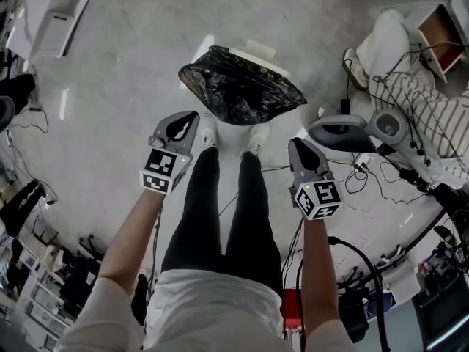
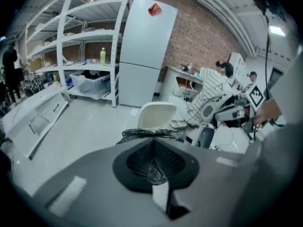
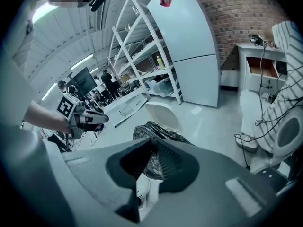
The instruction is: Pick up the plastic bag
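Plainly the pick-up is not yet made: the black plastic bag (image 1: pixel 242 86) lies untouched on the floor (image 1: pixel 124 57), just beyond the person's shoes and against a white seat shell (image 1: pixel 258 50). The left hand-held gripper (image 1: pixel 189 119), jaws together, and the right hand-held gripper (image 1: pixel 298 147), jaws a crack apart, hang empty beside the legs, so reaching, gripping and lifting all appear to remain. No brand or writing is readable, only the square markers on the gripper cubes.

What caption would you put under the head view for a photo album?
A person points the left gripper and right gripper toward a black plastic bag on the floor ahead.
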Demonstrator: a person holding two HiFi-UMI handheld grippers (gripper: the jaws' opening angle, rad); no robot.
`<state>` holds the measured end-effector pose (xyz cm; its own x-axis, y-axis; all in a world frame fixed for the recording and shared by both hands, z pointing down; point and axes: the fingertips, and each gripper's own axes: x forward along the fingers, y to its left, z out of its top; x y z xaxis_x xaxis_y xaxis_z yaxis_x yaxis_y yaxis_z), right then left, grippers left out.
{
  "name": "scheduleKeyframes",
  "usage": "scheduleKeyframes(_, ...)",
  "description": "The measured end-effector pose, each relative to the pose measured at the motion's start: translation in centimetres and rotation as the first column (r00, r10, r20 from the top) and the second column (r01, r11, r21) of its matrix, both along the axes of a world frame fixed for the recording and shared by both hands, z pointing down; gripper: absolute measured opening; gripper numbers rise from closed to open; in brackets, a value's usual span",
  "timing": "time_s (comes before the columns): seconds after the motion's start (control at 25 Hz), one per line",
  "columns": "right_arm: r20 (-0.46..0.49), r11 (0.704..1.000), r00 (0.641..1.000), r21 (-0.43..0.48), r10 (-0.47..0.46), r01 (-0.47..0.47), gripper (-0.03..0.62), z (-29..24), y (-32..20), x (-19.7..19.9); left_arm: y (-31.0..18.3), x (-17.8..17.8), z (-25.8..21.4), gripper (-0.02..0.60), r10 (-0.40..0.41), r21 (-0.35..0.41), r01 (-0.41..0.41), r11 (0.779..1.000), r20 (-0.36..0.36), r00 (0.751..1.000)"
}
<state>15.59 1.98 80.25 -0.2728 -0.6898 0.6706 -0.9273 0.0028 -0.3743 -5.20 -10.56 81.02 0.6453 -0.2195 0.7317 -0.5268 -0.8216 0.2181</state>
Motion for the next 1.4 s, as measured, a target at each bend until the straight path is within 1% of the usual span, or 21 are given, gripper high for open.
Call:
scheduleKeyframes(0.04,0.007,1.0,1.0,-0.004,-0.004,0.004,0.046,1.1,0.0,0.0,-0.1,0.1,1.1,0.005,0.0,-0.004,0.0,1.0,0.0,1.0)
scheduleKeyframes(0.24,0.021,0.999,1.0,-0.037,0.011,-0.01,0.046,6.8,0.1,0.6,-1.1,-0.7,7.2,0.005,-0.037,-0.044,0.038,0.998,0.02,0.999)
scheduleKeyframes(0.44,0.012,0.997,1.0,-0.072,-0.001,0.002,0.055,12.5,0.0,1.5,-2.3,-2.3,13.3,0.011,-0.05,-0.07,0.055,0.996,0.074,0.996)
scheduleKeyframes(0.6,-0.003,0.994,1.0,-0.109,0.005,-0.005,0.058,16.0,0.3,2.8,-2.5,-3.4,16.5,0.043,-0.059,-0.106,0.069,0.992,0.095,0.994)
scheduleKeyframes(0.84,-0.015,0.985,0.999,-0.169,0.044,-0.046,0.084,21.2,0.8,4.4,-3.9,-5.4,20.9,0.08,-0.1,-0.13,0.121,0.984,0.155,0.983)
scheduleKeyframes(0.92,-0.026,0.979,0.997,-0.188,0.072,-0.075,0.094,22.7,0.8,5.2,-4.8,-6.3,22.5,0.106,-0.131,-0.145,0.157,0.977,0.172,0.976)
scheduleKeyframes(1.0,-0.035,0.972,0.993,-0.205,0.111,-0.116,0.114,24.0,0.9,6.1,-5.8,-6.9,24.0,0.15,-0.164,-0.165,0.194,0.967,0.179,0.97)
scheduleKeyframes(1.08,-0.039,0.961,0.987,-0.225,0.153,-0.158,0.132,25.4,1.2,6.9,-6.5,-7.5,25.2,0.163,-0.191,-0.182,0.224,0.958,0.182,0.965)
scheduleKeyframes(1.2,-0.034,0.944,0.977,-0.253,0.211,-0.213,0.135,27.2,1.5,8.1,-7.4,-8.3,26.9,0.196,-0.211,-0.21,0.252,0.945,0.199,0.957)
scheduleKeyframes(1.32,-0.018,0.932,0.969,-0.273,0.245,-0.24,0.167,29.0,1.6,8.6,-8.4,-9.4,28.6,0.215,-0.239,-0.241,0.287,0.927,0.208,0.948)
scheduleKeyframes(1.4,-0.007,0.928,0.967,-0.279,0.256,-0.248,0.189,29.9,1.5,8.8,-8.8,-9.9,29.4,0.232,-0.242,-0.26,0.293,0.92,0.209,0.947)
